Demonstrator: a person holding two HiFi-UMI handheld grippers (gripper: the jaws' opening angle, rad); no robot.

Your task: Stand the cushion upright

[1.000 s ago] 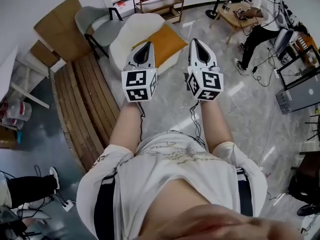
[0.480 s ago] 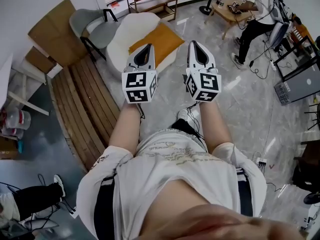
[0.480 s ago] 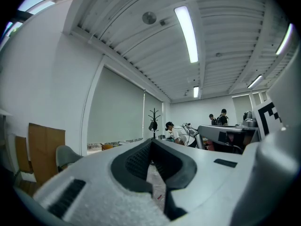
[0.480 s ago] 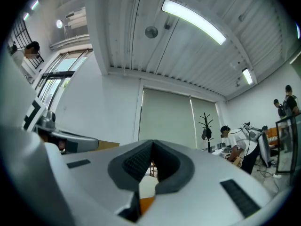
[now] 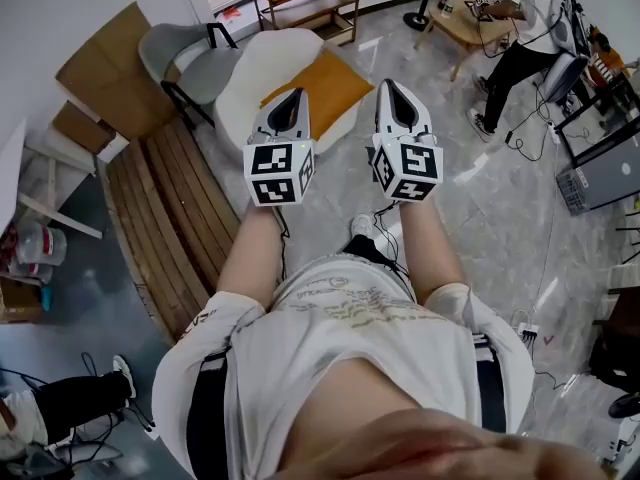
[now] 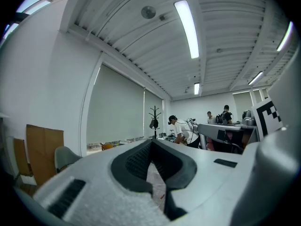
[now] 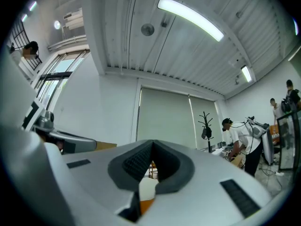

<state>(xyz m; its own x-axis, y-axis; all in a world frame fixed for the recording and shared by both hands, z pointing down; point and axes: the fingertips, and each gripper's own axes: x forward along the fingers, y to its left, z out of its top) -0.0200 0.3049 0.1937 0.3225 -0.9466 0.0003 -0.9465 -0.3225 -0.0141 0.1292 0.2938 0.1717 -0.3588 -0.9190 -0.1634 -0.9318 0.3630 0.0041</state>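
The person has stepped nearer the white armchair. The orange cushion lies flat on its seat, untouched. The left hand-held gripper and right hand-held gripper are fully closed, empty, and short of it. Judged progress: standing it upright has not begun.

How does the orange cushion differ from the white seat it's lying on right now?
Colour: the cushion is orange, while the white seat is plain white.
Size: the cushion is much smaller and covers only the right part of the white seat.
Shape: the cushion is a flat slab with straight edges, and the white seat is bulky and rounded.
Both look soft and padded. The cushion is lying down, not yet upright.
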